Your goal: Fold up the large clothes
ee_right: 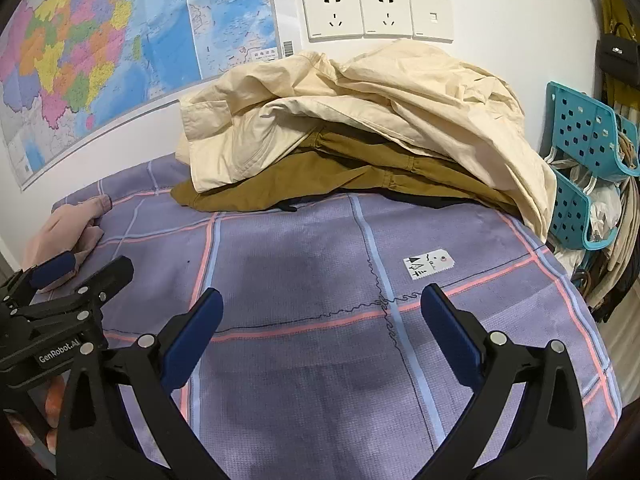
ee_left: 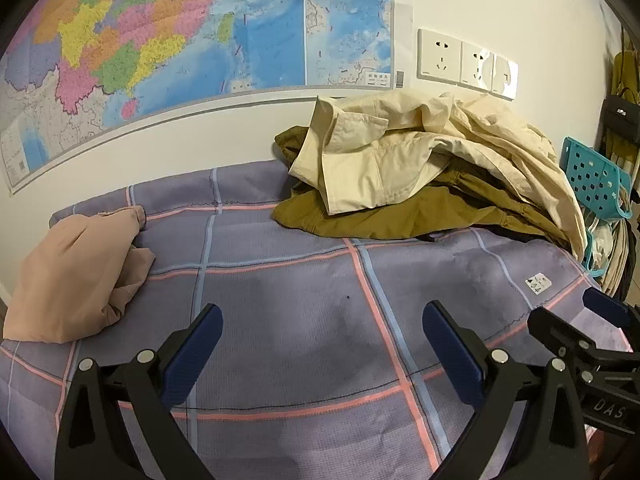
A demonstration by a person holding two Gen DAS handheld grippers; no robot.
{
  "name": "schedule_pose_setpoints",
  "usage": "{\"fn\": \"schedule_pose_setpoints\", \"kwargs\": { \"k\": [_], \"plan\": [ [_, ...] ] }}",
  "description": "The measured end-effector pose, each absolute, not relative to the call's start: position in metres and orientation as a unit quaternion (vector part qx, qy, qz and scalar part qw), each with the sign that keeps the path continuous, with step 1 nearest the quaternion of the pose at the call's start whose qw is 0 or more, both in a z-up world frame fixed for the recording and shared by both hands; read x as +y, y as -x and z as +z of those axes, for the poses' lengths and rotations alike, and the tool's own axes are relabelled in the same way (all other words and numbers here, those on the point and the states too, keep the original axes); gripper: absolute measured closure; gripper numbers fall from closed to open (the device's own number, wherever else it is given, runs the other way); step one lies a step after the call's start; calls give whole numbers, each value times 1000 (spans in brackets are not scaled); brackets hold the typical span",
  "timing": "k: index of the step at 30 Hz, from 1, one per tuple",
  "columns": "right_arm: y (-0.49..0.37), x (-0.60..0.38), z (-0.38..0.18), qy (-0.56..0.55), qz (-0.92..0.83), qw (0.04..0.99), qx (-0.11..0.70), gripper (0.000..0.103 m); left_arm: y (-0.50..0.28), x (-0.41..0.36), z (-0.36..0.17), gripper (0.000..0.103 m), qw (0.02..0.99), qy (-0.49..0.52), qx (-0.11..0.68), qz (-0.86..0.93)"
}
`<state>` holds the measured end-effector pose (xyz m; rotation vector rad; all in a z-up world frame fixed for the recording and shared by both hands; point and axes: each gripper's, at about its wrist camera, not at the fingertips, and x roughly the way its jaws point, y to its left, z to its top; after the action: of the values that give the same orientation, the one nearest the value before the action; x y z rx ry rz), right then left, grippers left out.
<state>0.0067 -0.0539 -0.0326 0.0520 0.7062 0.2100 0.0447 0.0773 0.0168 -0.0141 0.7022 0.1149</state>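
Clothes pile lies unfolded at the bed's far edge; both grippers hover, fingers wide, empty.

Cream garment atop brown one; right gripper fingers apart, empty.

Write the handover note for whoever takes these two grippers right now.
Left gripper: open, empty, above the plaid sheet.
Right gripper: open, empty, above the same sheet.
Cream garment lies crumpled on the olive-brown garment, heaped by the wall.
Pink garment lies bunched at the far left.
Done: nothing visibly folded.
Left: likely pull one garment onto the clear middle, spread, fold; repeat.
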Motion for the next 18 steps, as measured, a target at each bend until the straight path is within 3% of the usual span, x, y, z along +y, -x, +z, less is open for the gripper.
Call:
{"fn": "schedule_pose_setpoints", "kwargs": {
  "k": [9,13,15,17,18],
  "plan": [
    [-5,-53,-32,-20,101,934,341,5,-45,80,14,6,934,16,352,55],
    [-4,-54,-31,-24,101,936,337,5,-47,79,11,19,932,12,358,58],
    [-5,-53,-31,-19,100,934,343,5,-48,81,8,18,930,17,364,56],
    [-6,-53,-32,-19,95,933,346,5,-48,82,6,6,928,21,367,59],
    [-6,-54,-31,-21,95,933,345,5,-48,83,6,7,928,24,366,60]
  ]
}}
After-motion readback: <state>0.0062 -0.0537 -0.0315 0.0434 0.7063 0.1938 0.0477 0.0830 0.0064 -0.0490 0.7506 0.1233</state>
